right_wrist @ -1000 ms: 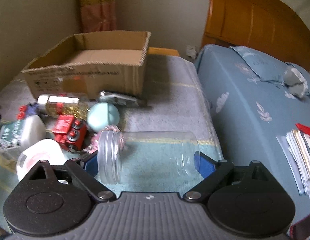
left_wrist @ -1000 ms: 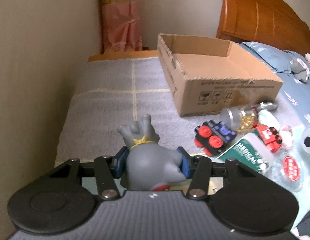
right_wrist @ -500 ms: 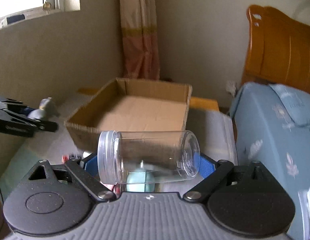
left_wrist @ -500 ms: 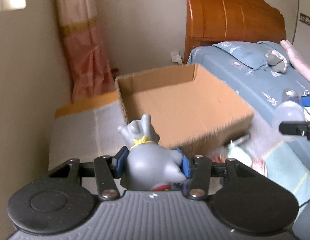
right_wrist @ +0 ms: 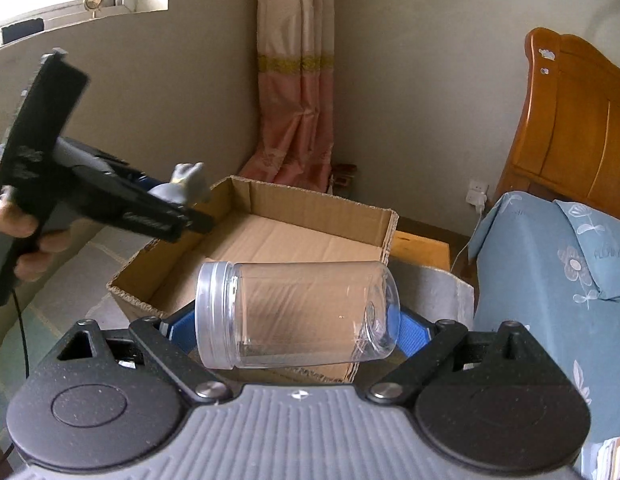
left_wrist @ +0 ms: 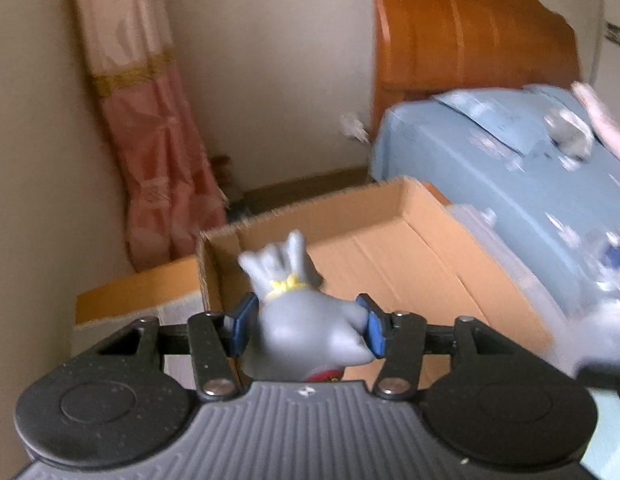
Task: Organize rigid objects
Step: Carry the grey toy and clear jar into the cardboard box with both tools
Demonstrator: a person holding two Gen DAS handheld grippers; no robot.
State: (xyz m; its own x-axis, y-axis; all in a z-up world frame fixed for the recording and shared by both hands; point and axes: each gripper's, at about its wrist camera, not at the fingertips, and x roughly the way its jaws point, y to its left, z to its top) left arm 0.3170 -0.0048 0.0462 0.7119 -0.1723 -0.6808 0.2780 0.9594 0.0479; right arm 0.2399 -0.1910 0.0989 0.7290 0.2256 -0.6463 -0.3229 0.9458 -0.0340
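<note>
My left gripper [left_wrist: 305,326] is shut on a grey toy figure [left_wrist: 297,316] with a yellow collar and holds it in the air over the near left corner of an open, empty cardboard box [left_wrist: 410,256]. My right gripper [right_wrist: 295,326] is shut on a clear plastic jar [right_wrist: 297,314] lying sideways, held above the box's near edge [right_wrist: 269,236]. The right wrist view also shows the left gripper [right_wrist: 189,216] with the grey figure [right_wrist: 187,184] above the box's left wall.
The box sits on a grey blanket [right_wrist: 69,276]. A bed with blue bedding [right_wrist: 550,280] and a wooden headboard [right_wrist: 578,128] is on the right. A pink curtain [right_wrist: 295,100] hangs behind the box. A wall runs along the left.
Both grippers have lifted away from the pile of toys and moved forward over the cardboard box, each still holding its object.
</note>
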